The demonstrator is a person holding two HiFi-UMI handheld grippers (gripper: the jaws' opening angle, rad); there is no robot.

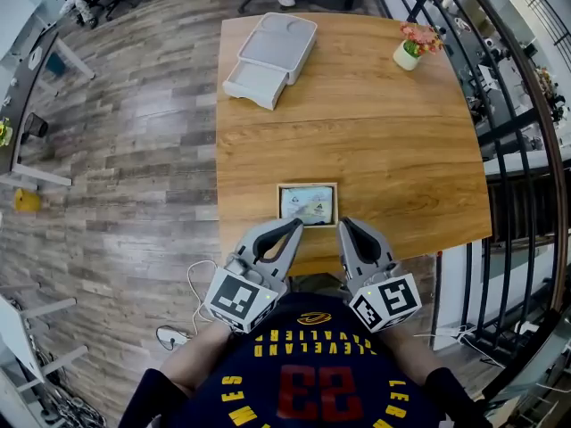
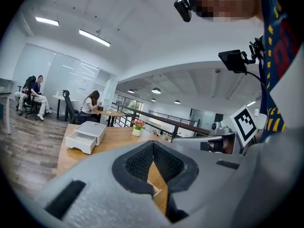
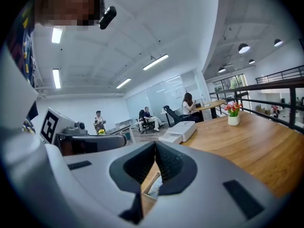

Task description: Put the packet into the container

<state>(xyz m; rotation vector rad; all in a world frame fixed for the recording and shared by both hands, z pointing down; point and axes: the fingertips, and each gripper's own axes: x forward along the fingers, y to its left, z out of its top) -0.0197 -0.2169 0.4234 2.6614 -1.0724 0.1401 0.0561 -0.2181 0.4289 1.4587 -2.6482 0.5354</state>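
A small wooden container [image 1: 308,186] stands near the front edge of the wooden table [image 1: 375,141], and a pale printed packet [image 1: 308,206] lies flat inside it. My left gripper [image 1: 298,224] is shut with nothing in it, its tips just short of the container's near left corner. On the other side my right gripper [image 1: 343,226] is likewise shut and bare, at the near right corner. In the left gripper view the jaws [image 2: 153,144] meet at the tips, with a corner of the container [image 2: 154,188] showing below them. In the right gripper view, under the shut jaws [image 3: 155,144], the packet [image 3: 156,186] shows.
A white drawer unit [image 1: 270,56] sits at the table's far left and a small flower pot [image 1: 412,50] at the far right. A black railing [image 1: 526,150] runs along the right side. Wood floor lies to the left, with a cable [image 1: 192,301] near the person's feet.
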